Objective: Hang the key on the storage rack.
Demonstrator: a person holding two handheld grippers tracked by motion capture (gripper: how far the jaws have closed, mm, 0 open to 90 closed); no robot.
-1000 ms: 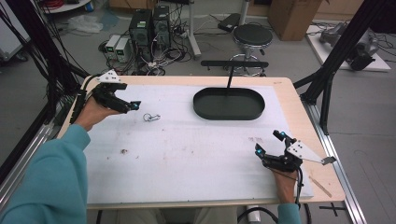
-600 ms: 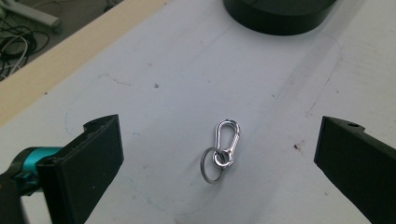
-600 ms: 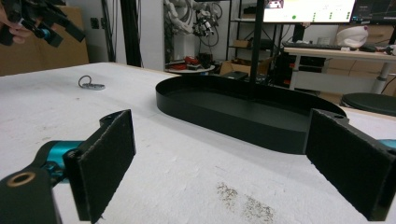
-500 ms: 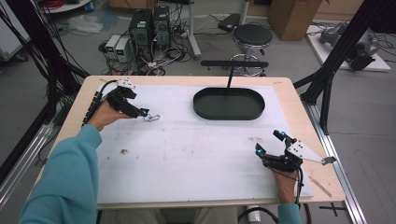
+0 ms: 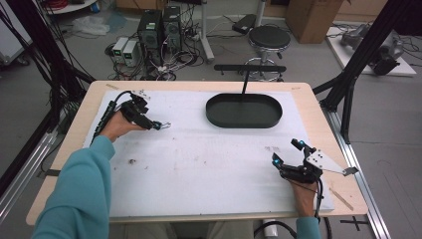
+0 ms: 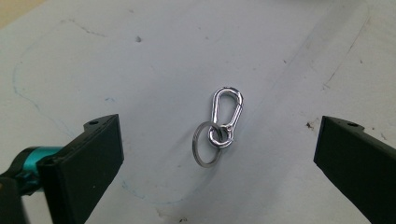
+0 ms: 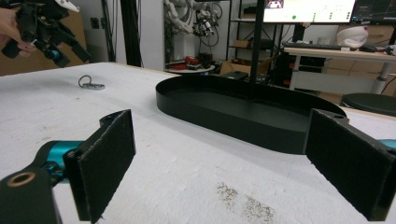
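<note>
Lying flat on the white table cover (image 5: 209, 164) is one small silver carabiner clip (image 6: 227, 113) with one round key ring (image 6: 205, 150) hooked through its small end. In the high view the clip (image 5: 164, 125) is tiny and hard to make out; it is seen just past the tips of the left gripper (image 5: 155, 125), near the far left part of the table. In the left gripper view the two black jaws are spread wide, one on each side of the clip, and nothing is touched by them. Both jaws are cut off by the picture's edges.

Held low near the right front edge of the table is the right gripper (image 5: 287, 158), well apart from the clip. Its two jaws are spread wide too, and nothing is held between them. In the right gripper view the clip (image 7: 91, 83) is seen far off and small, with the left gripper (image 7: 55, 50) above it.

One black oval tray (image 5: 244, 119) is seen at the far side of the table. One thin black post (image 5: 245, 82) is seen rising behind it.
</note>
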